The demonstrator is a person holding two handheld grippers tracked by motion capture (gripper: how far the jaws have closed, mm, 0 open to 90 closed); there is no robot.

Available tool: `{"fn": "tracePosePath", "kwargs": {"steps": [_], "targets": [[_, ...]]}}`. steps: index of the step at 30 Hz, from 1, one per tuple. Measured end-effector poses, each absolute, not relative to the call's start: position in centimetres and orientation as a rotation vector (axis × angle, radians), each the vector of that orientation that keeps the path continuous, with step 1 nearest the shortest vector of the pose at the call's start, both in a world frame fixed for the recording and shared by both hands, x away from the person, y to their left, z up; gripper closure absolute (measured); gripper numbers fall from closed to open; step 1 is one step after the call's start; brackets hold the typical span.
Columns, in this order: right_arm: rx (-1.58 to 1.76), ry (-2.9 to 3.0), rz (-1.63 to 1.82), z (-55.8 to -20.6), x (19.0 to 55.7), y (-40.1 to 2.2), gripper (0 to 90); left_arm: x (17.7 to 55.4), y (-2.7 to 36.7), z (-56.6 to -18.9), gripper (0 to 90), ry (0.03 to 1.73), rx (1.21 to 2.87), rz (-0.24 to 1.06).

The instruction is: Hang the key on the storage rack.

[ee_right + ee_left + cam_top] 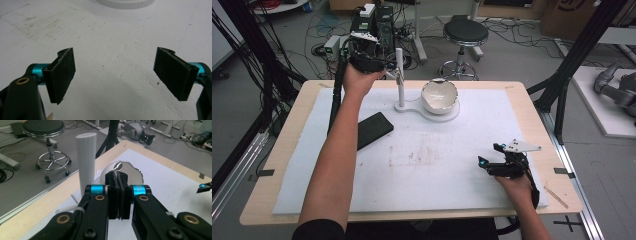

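The left gripper (pixel 117 195), at the high view's upper left, is clenched on nothing, just beside a white upright plastic post (pixel 86 162) and probably clear of the shiny white bowl (pixel 440 96). A nudge could topple either. The right gripper (pixel 116 75) hangs released over the white-padded wooden surface (pixel 437 165); cables litter the floor.

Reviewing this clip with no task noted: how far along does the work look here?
Early or between steps. Nothing is held: the left gripper is shut empty beside the white post, and the right gripper rests open on the mat. The bowl on its stand and the black phone lie untouched.
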State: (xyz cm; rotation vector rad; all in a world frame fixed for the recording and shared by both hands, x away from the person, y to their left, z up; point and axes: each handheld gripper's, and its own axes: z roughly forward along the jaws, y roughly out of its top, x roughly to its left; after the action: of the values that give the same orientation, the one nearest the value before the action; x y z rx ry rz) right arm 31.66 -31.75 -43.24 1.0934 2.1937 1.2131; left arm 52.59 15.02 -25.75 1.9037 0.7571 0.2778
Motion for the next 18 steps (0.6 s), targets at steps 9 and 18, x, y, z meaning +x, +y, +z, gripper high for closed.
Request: {"fn": "tracePosePath", "kwargs": {"steps": [9, 18], "targets": [[1.087, 2.197, 1.212, -43.2, 31.7, -31.6, 18.3, 53.0, 15.3, -26.6, 87.9, 0.791, 1.875, 0.269], [1.078, 2.19, 1.215, -43.1, 31.5, -31.8, 18.3, 51.9, 16.9, -27.2, 69.8, 0.796, 1.823, 0.238]]}}
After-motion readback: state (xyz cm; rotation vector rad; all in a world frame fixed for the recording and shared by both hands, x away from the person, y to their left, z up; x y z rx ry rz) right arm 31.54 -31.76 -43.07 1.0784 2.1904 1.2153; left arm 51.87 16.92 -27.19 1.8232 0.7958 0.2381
